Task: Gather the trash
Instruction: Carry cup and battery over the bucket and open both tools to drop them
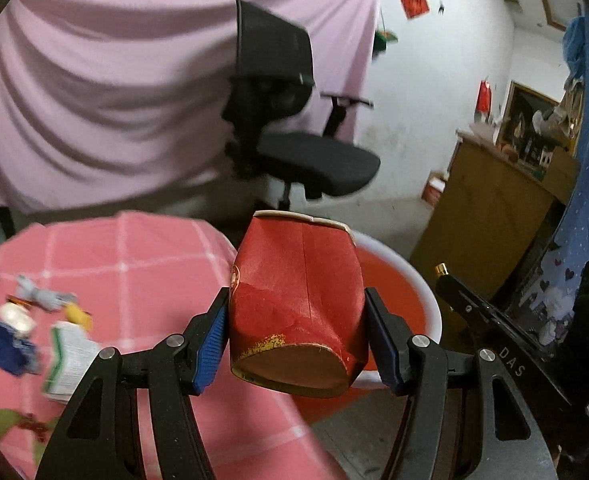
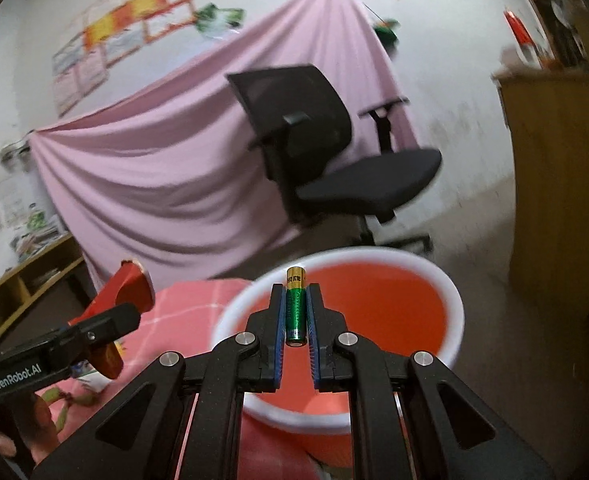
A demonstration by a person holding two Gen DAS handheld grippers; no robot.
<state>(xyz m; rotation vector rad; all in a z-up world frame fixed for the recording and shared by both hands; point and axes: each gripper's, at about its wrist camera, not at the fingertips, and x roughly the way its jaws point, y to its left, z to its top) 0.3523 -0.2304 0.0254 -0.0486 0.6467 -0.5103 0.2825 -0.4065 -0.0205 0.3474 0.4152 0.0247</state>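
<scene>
Claws are both carrying: left claw [image 1: 296, 322] squeezing a crushed red paper cup [image 1: 294, 300], right claw [image 2: 296, 312] pinching a green battery [image 2: 295, 306] above the white-rimmed red bin [image 2: 450, 304] (scraps [image 1: 34, 320] are waiting on the pink checked surface [image 1: 134, 256]).

Crumpled red paper cup [image 1: 298, 300] and green battery [image 2: 295, 309], both held aloft.

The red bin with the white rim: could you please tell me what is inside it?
From the right wrist view, the visible inside of the bin shows only bare red wall. The right gripper and its battery cover the bottom, so trash there cannot be ruled out.
</scene>
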